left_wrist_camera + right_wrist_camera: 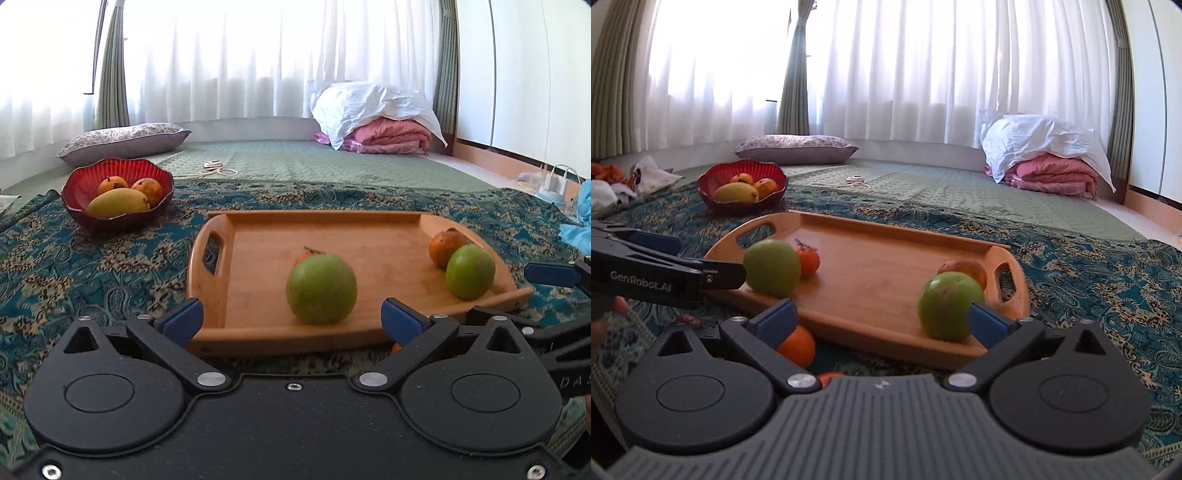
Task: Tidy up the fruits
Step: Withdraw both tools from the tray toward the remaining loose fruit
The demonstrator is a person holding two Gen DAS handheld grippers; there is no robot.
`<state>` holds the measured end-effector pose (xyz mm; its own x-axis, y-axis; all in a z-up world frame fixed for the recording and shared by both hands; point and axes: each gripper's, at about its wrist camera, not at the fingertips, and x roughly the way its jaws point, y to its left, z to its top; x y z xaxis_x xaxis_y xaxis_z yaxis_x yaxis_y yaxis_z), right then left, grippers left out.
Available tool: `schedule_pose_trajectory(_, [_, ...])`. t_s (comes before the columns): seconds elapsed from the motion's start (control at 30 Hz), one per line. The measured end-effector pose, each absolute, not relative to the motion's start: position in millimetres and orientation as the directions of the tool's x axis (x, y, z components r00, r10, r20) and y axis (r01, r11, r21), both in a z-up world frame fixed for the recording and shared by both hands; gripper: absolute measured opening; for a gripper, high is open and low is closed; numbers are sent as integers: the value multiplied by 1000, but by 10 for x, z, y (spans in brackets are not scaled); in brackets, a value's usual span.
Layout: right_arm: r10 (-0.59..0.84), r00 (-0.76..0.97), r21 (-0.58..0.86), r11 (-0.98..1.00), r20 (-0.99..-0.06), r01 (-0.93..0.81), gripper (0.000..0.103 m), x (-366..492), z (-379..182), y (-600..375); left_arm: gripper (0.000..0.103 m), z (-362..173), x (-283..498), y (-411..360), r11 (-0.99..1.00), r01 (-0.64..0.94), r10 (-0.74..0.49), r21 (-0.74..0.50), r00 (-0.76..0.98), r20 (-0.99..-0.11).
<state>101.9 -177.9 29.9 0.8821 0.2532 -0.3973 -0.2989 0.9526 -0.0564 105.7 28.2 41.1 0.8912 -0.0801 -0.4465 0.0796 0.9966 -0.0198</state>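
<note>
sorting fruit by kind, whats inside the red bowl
The red bowl holds one yellow-green mango in front and two smaller orange-yellow fruits behind it. The mango and the bowl's near wall hide the bottom, so anything lying lower cannot be seen.

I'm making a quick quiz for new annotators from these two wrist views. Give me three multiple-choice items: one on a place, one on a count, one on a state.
1. Where is the yellow mango?
A. In the scalloped red bowl
B. On the wooden tray
C. On the pillow

2. How many round green fruits lie on the tray?
A. One
B. Two
C. Four

3. The left gripper is:
A. Shut on a fruit
B. Open
C. Shut, empty

Key: 1 A, it lies inside the bowl; 2 B, near green fruit and far green fruit; 3 B, fingers spread, nothing pinched.
</note>
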Motion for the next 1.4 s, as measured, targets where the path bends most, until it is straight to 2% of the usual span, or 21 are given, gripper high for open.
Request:
schedule_pose_trajectory(0.63, [228,873,-88,952,-431,-292,103,732,-37,-1627,103,70,741,274,998,54,-33,34,889,-456])
schedule_pose_trajectory(0.87, [236,869,-67,954,-436,-292,95,670,-89,-1620,99,41,647,232,996,70,-42,47,896,-443])
schedule_pose_trajectory(1.07, [242,867,-13,961,-437,-275,86,653,-90,-1650,86,44,607,203,996,74,-48,40,892,-450])
schedule_pose_trajectory(1.27, [236,870,5,966,-434,-259,75,632,-92,-1649,64,42,659,256,998,63,-61,-13,868,-492])
schedule_pose_trajectory(1.33, [236,869,8,966,-434,-258,72,626,-96,-1645,49,34,676,270,998,63,-67,-25,860,-505])
schedule_pose_trajectory(1.4, [236,868,10,966,-436,-257,68,626,-98,-1636,42,24,693,273,998,66,-69,-24,852,-518])
